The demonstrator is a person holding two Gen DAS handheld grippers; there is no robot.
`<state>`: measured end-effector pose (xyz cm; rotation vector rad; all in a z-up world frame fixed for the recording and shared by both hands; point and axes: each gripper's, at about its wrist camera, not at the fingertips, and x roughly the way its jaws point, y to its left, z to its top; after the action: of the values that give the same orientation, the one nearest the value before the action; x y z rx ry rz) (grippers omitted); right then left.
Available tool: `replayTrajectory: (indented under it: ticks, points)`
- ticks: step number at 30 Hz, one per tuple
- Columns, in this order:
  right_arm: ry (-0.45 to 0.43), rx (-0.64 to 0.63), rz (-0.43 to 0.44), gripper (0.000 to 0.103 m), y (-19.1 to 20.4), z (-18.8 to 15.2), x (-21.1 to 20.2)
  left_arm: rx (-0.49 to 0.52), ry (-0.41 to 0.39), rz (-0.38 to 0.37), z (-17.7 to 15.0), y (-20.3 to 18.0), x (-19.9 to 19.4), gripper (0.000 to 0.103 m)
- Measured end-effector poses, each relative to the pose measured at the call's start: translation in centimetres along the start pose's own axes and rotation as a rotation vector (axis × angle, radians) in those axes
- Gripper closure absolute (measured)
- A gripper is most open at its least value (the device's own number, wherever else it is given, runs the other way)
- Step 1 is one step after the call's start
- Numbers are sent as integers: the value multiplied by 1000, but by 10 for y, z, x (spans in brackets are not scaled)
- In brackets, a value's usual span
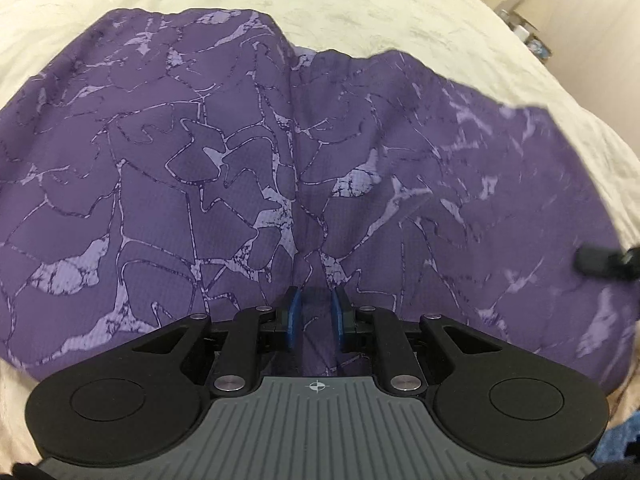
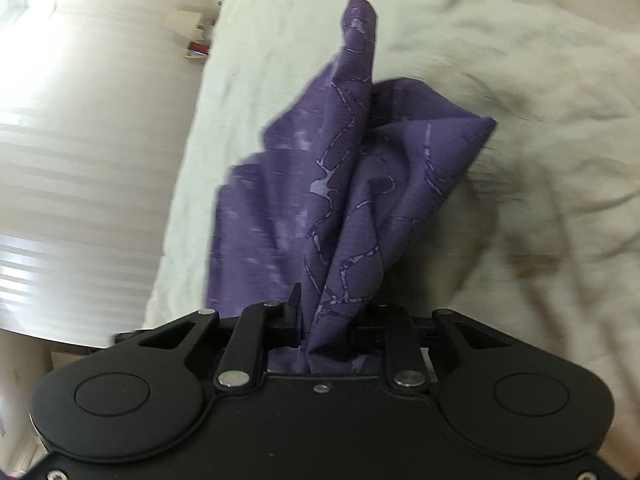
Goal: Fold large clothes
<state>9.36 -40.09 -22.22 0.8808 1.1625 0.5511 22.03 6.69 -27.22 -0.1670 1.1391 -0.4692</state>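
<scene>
Both grippers are clamped on the purple garment (image 1: pixel 280 160) over the cream bedspread (image 1: pixel 360 8): left gripper (image 1: pixel 314 312) narrow on its near edge, right gripper (image 2: pixel 320 316) nipping a lifted bunch; judged next, carry that bunch across for the fold.

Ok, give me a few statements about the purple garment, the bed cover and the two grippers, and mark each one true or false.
1. The purple garment lies on a cream bed cover. True.
2. The right gripper hangs open with nothing between its fingers. False: it is shut on a bunched fold of the garment.
3. The garment is plain, with no pattern. False: pale cracked lines run across it.
4. The left gripper has blue pads. True.
5. Fabric sits between the left gripper's fingers. True.
</scene>
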Motion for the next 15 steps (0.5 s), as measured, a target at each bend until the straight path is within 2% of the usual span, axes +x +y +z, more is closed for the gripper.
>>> replayTrajectory:
  ticks: [5,10,15]
  points:
    - [-32,-53,-10,73,57,-5,5,28,25,-66,5,15,-14,86]
    - [-37,-145,-57,73,119,-4,20,43,-39,-79,14,44,-54,85]
    - [-3,-215,-87,73,175,-8,64,63,-124,-57,27,88,-98,82]
